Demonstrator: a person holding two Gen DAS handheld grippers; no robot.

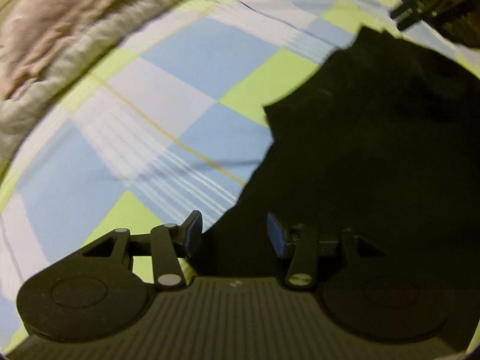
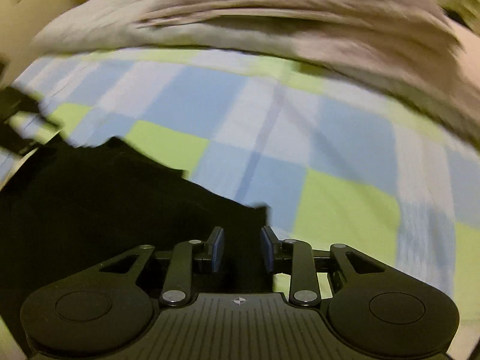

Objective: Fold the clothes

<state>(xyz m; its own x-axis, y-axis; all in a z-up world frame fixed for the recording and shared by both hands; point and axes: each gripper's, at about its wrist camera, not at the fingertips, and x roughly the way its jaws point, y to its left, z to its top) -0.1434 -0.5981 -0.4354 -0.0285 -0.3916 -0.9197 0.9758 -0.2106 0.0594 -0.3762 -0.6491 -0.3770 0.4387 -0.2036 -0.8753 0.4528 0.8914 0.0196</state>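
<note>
- On a checked bedsheet (image 1: 192, 69) of blue, green and white squares lies a black garment (image 1: 375, 156); it takes up the right side of the left wrist view and the lower left of the right wrist view (image 2: 90, 198); both views are motion-blurred.
- Left gripper (image 1: 235, 234): its blue-padded fingers stand spread wide, with the garment's edge lying in the gap between them; neither pad visibly presses the cloth.
- Right gripper (image 2: 242, 250): its fingers are parted by a narrower gap; dark cloth fills that gap, but I cannot tell whether the pads touch it.
- Along the far edge of the sheet runs a rumpled beige blanket (image 2: 270, 24), seen also at the upper left of the left wrist view (image 1: 51, 39).
- At the top right of the left wrist view, the other gripper shows as a dark blurred shape just beyond the garment's far corner.
</note>
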